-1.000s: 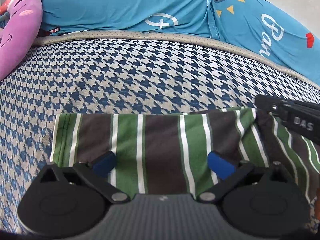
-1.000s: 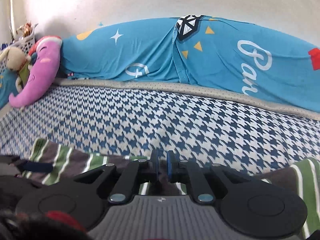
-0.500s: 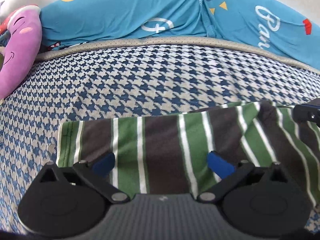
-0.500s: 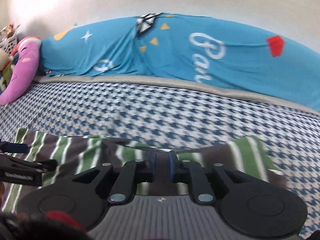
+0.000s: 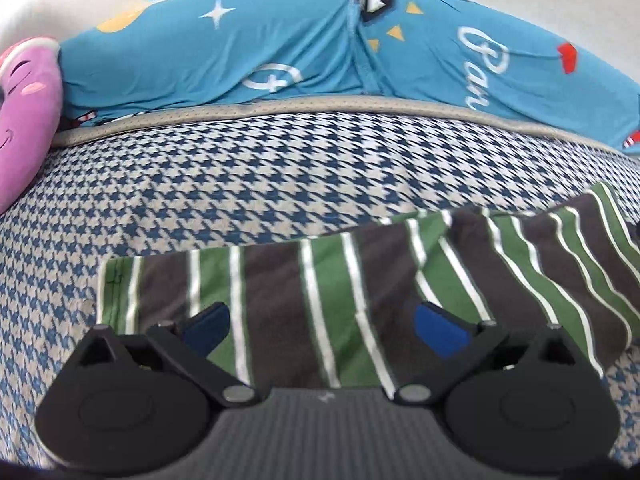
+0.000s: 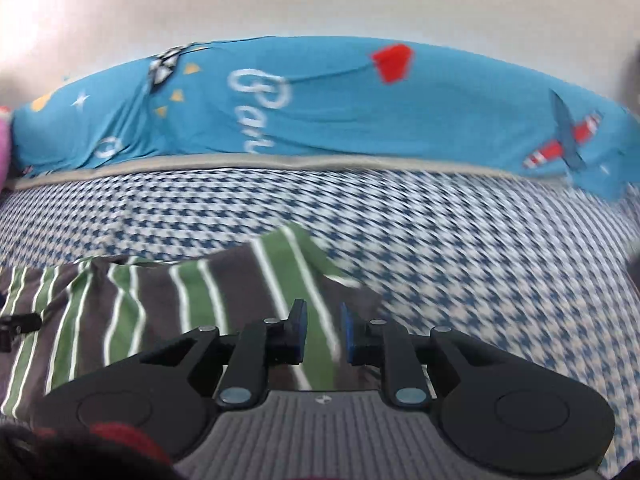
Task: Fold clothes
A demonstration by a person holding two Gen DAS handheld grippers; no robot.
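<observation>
The striped garment (image 5: 320,300) is spread on the houndstooth bed (image 5: 280,168). The left gripper (image 5: 322,330) is held wide apart over it. The right gripper (image 6: 323,330) has just been parting (seemingly nothing pinched, the view is blurred).

striped garment (image 5: 340,280): one, green, brown and white, lying on the bed; also seen in the right wrist view (image 6: 160,304)
bed (image 5: 280,176): one, with a blue-and-white houndstooth cover
blue printed cloth (image 5: 280,48): one, stretched along the far edge of the bed
pink plush toy (image 5: 24,120): one, at the left edge
left gripper (image 5: 324,330): one; blue-padded fingers (image 5: 440,330): two
right gripper (image 6: 323,330): one; fingers (image 6: 298,328): two
</observation>
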